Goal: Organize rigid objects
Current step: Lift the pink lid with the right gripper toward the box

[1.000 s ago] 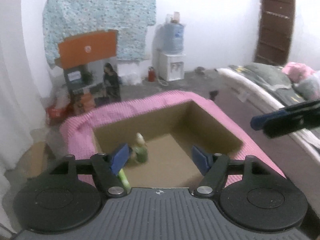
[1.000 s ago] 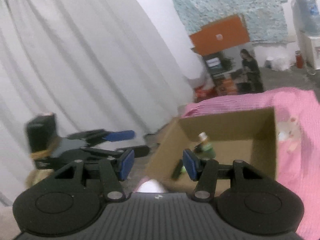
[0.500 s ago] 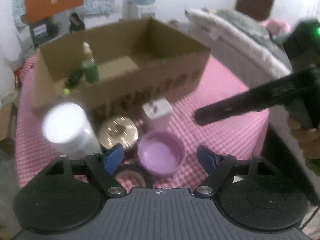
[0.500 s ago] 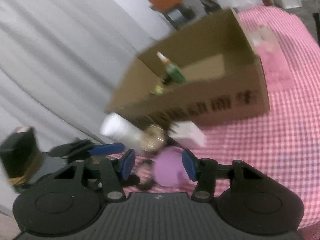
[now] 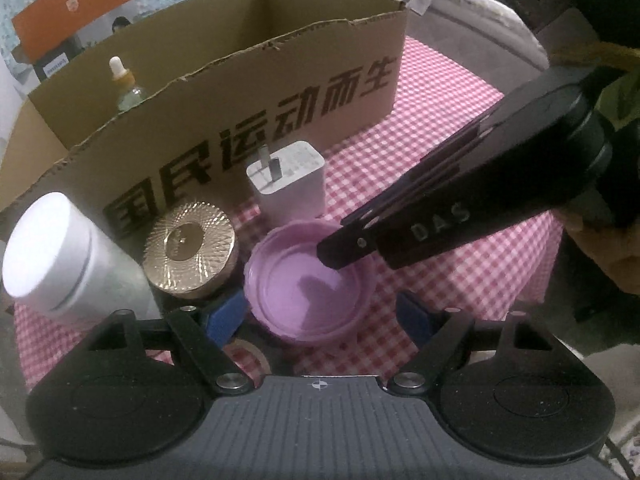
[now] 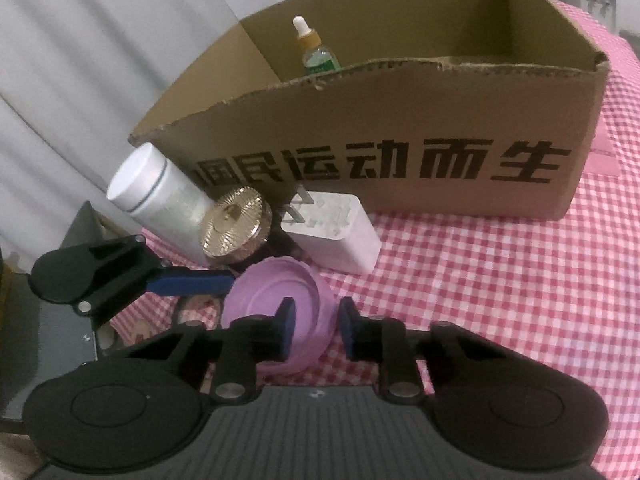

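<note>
A purple lid (image 5: 312, 284) lies hollow side up on the pink checked cloth, in front of the cardboard box (image 5: 280, 92). My left gripper (image 5: 320, 314) straddles its near side; its jaws are opening and neither pad presses on it. My right gripper (image 6: 316, 324) comes in from the right with jaws closing on the purple lid's (image 6: 276, 292) rim, one pad inside and one outside. In the left wrist view its black fingers (image 5: 348, 246) reach into the hollow. A white charger plug (image 5: 288, 184), a gold-capped jar (image 5: 190, 248) and a white cylinder (image 5: 52, 252) stand close behind.
A dropper bottle (image 6: 316, 52) stands inside the box (image 6: 400, 120) at its left end. Dark flat items (image 6: 196, 308) lie under the left gripper's blue finger (image 6: 188, 284). Checked cloth (image 6: 500, 280) stretches to the right of the lid. A white curtain hangs on the left.
Both grippers have come down from over the box to the items in front of it. The right jaws have narrowed onto the lid's rim. The left jaws have widened a little.
</note>
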`<state>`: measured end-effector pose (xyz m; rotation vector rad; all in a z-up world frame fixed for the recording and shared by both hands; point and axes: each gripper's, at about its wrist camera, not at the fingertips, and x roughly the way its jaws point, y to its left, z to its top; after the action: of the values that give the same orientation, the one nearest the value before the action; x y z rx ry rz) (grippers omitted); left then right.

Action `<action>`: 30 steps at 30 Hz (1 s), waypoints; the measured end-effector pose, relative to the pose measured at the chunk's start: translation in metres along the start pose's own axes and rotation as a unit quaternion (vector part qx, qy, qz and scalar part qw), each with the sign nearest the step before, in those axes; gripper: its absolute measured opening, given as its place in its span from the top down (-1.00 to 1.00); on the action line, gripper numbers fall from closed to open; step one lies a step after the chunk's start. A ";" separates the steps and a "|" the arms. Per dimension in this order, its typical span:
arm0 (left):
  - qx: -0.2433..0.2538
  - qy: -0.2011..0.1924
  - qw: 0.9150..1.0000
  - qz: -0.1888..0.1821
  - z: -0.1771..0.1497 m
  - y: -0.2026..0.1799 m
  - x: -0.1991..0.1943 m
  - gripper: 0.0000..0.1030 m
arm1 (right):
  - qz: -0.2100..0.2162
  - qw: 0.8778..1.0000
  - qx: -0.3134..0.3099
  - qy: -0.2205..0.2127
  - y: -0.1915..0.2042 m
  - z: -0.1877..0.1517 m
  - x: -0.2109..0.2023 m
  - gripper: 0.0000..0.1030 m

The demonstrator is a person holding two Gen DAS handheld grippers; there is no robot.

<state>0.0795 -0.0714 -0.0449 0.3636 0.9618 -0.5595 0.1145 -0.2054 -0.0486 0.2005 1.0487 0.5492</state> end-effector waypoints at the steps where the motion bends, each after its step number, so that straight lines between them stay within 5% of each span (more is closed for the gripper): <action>1: -0.002 -0.001 1.000 0.000 0.001 0.000 0.001 -0.61 | -0.002 1.000 -0.002 0.001 0.001 0.001 0.001 0.59; 18: 0.000 -0.039 0.998 -0.051 0.019 -0.024 0.008 -0.61 | -0.048 0.999 0.020 -0.014 -0.030 -0.022 -0.034 0.62; 30: 0.022 -0.030 0.999 -0.038 0.016 -0.037 0.011 -0.62 | -0.058 0.997 0.036 -0.023 -0.043 -0.028 -0.043 0.62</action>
<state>0.0733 -0.1125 -0.0475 0.3493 0.9101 -0.6581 0.0889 -0.2672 -0.0474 0.2136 1.0290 0.4000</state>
